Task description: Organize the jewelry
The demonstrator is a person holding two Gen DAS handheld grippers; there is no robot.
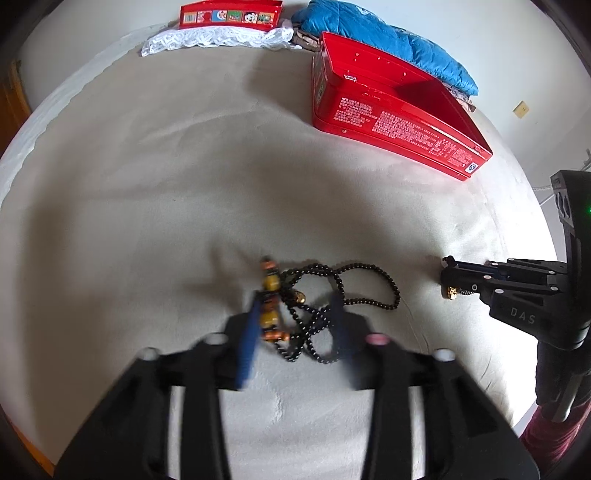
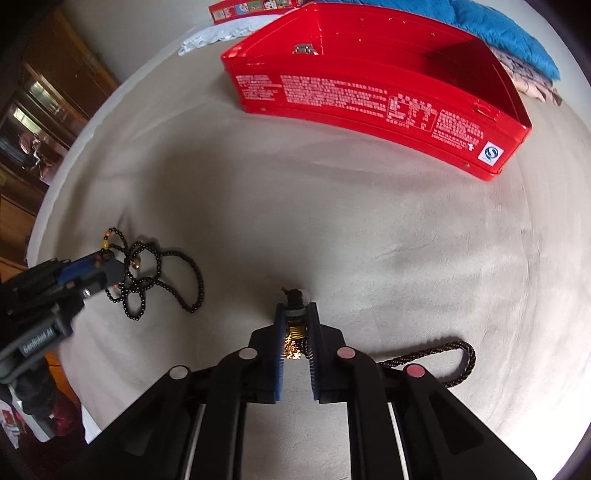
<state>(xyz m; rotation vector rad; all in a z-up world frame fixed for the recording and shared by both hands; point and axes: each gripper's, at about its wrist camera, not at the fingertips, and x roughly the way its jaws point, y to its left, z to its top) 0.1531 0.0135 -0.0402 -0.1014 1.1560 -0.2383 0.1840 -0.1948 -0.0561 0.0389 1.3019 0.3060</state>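
A black bead necklace (image 1: 332,306) with orange and yellow beads (image 1: 269,295) lies tangled on the beige cloth; it also shows in the right wrist view (image 2: 162,280). My left gripper (image 1: 295,314) is open, its blue fingers straddling the necklace. My right gripper (image 2: 295,314) is shut on a gold pendant (image 2: 293,332) with a black knotted top; its braided black cord (image 2: 443,354) trails to the right. The right gripper also shows in the left wrist view (image 1: 452,280). The open red tin box (image 2: 369,96) stands beyond, seen too in the left wrist view (image 1: 391,110).
A red lid (image 1: 229,14) rests on white lace (image 1: 218,38) at the far edge. A blue quilted cloth (image 1: 388,40) lies behind the box. Wooden furniture (image 2: 48,110) stands off the table's left edge.
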